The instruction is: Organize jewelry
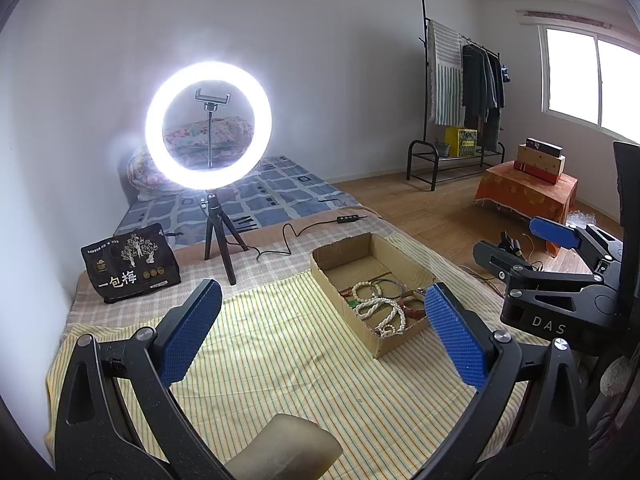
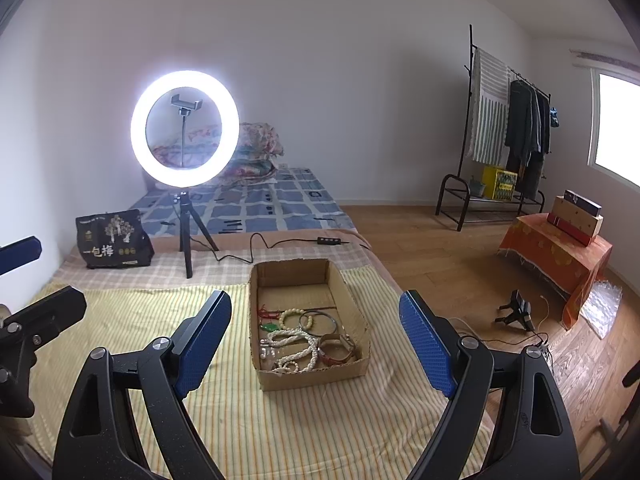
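- A bedroom with white walls, a wooden floor (image 2: 420, 248) and a window at the right; a clothes rack (image 2: 508, 132) stands against the far wall, and a low stand draped in orange cloth (image 2: 556, 252) sits near it.
- A low bed fills the foreground, covered by a yellow striped cloth (image 2: 132, 320) with a blue patterned sheet beyond it.
- A lit ring light (image 2: 185, 128) on a small tripod stands on the bed, its cable trailing to the right; a black snack bag (image 2: 114, 240) sits to its left.
- A shallow cardboard box (image 2: 280, 276) lies on the striped cloth, ahead of both grippers.
- The jewelry (image 2: 304, 340) is piled in the near half of the box: white bead strands, a cream bead bracelet, thin dark bangles, a brown-strapped watch, and something small in green and red.
- The left gripper (image 1: 324, 332) has its jaws spread wide with nothing between them, short of the box.
- The right gripper (image 2: 316, 340) is likewise wide apart and empty, with the box framed between its fingers.
- Risk, as I judge it: the strands look looped over one another, so pinching one may drag its neighbours out too.
- The box looks light and unanchored on soft bedding; a pull on a snagged strand could slide or tip it.
- The thin bangles could slip from the broad pads.
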`<state>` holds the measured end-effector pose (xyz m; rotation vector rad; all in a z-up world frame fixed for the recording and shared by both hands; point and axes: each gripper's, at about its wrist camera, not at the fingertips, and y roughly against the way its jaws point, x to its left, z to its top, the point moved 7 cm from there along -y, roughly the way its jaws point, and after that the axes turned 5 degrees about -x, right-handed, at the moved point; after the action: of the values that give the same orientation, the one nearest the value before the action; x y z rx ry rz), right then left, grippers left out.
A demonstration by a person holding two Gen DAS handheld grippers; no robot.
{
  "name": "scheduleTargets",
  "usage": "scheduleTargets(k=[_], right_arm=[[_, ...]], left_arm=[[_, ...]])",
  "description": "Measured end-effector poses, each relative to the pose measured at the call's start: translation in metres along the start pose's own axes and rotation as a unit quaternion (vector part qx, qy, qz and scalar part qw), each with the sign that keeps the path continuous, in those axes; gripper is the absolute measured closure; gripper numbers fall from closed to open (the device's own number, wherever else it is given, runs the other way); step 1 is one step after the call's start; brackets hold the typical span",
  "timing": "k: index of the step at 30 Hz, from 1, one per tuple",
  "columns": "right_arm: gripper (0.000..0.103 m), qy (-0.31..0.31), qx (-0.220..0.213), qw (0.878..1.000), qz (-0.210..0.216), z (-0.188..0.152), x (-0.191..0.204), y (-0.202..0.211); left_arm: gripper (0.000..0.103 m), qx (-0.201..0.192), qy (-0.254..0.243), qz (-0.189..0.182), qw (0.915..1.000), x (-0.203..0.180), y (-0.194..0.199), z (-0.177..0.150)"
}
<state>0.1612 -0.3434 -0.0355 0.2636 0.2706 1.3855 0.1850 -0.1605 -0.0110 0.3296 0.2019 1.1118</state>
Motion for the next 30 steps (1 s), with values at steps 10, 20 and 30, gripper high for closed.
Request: scheduleTargets(k=[10,20,30], right_arm=[[0.017,0.007,0.0,1.0,0.004,-0.0009,-0.0004,0.0019],[0.017,0.009,0.0,1.0,0.003,-0.0007,0.001,-0.0009],[0.017,0.01,0.002,1.0,0.004,-0.0007,0.0019,-0.0008]], left_arm=[[0.0,0.0,-0.001,0.0,1.0,0.0,-0.0002,0.0001],[0.0,0.0,-0.001,0.0,1.0,-0.0006,-0.0001,0.0001],[0.0,0.0,-0.002,0.0,1.0,0.0004,-0.0009,0.0001]])
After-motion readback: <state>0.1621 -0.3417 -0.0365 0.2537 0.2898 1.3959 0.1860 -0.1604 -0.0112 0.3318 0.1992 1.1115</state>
